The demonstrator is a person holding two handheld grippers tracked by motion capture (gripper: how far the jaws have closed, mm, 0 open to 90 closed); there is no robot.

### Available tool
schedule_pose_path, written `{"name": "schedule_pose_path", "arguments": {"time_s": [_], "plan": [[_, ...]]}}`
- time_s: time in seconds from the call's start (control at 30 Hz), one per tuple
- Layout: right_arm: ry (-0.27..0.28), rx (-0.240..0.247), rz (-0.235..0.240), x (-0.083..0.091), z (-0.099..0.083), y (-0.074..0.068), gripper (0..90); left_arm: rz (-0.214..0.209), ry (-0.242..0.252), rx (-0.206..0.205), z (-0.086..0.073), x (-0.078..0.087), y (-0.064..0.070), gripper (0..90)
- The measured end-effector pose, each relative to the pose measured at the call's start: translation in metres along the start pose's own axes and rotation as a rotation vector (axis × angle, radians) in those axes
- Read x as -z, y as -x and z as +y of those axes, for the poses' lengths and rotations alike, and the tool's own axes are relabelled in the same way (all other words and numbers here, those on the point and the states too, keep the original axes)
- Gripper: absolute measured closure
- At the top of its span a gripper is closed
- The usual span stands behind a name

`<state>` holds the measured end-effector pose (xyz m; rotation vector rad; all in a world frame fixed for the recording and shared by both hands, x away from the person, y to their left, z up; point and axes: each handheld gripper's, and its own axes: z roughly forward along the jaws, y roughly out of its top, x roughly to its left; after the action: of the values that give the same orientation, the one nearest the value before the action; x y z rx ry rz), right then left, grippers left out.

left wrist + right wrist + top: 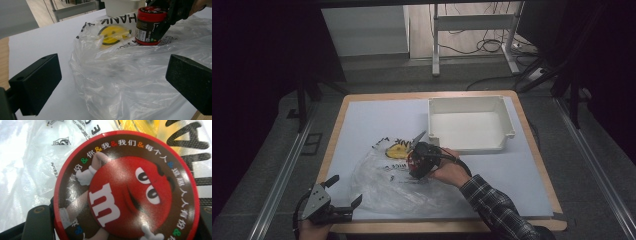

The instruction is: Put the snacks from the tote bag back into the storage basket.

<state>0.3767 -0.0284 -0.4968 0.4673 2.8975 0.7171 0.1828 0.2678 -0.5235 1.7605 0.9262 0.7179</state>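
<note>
A dim room is seen around a wooden-edged surface (532,150) covered by a pale sheet (377,120); grey floor, metal rails at both sides, and a white frame (472,30) with loose cables beyond the far edge are made out. A white tray (471,124) is set at the far right of the sheet, empty as far as can be seen. A clear plastic bag (387,185) is spread crumpled over the near left of the sheet, between the two tools, and in the left tool view it bulges up across the line to the jar. A yellow smiley face (112,33) and black capitals, of which "HANK" can be read, are printed on the bag; smaller print is too blurred to read. The right tool (421,161), held by a hand from a plaid sleeve (497,210), is closed on a jar (149,25), which is held upright on or just above the bag, near the tray's near left corner. The jar's red-rimmed lid (127,187) bears a red cartoon candy figure with a white "m", ringed by Chinese characters and coloured ampersands. The left tool (343,195) is held at the near left corner, its jaws wide apart and holding nothing, just beside the bag's near edge.
</note>
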Motion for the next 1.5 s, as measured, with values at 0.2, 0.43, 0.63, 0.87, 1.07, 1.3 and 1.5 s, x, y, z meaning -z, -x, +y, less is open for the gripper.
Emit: {"name": "schedule_pose_path", "arguments": {"time_s": [0.2,0.43,0.63,0.87,1.07,1.3,1.5], "plan": [[0.012,0.000,0.000,0.012,0.002,-0.004,25.7,0.001,-0.001,-0.002,0.000,0.000,0.000,0.0],[0.021,0.005,-0.006,0.023,0.002,-0.005,25.6,0.002,-0.002,-0.002,0.000,0.000,0.000,0.0],[0.032,-0.004,-0.005,0.032,0.000,-0.002,25.6,0.001,0.004,0.002,0.000,0.000,0.000,0.0],[0.040,-0.007,-0.016,0.042,-0.003,0.002,25.6,0.005,0.009,0.006,0.000,0.001,0.000,0.0],[0.044,-0.015,-0.026,0.051,-0.008,0.007,25.6,0.005,0.010,0.007,0.000,0.001,-0.001,0.0],[0.051,-0.031,-0.043,0.062,-0.014,0.015,25.6,0.006,0.009,0.007,0.000,0.001,-0.001,0.0],[0.051,-0.046,-0.058,0.072,-0.020,0.022,25.6,0.007,0.007,0.007,0.000,0.001,-0.001,0.0]]}}
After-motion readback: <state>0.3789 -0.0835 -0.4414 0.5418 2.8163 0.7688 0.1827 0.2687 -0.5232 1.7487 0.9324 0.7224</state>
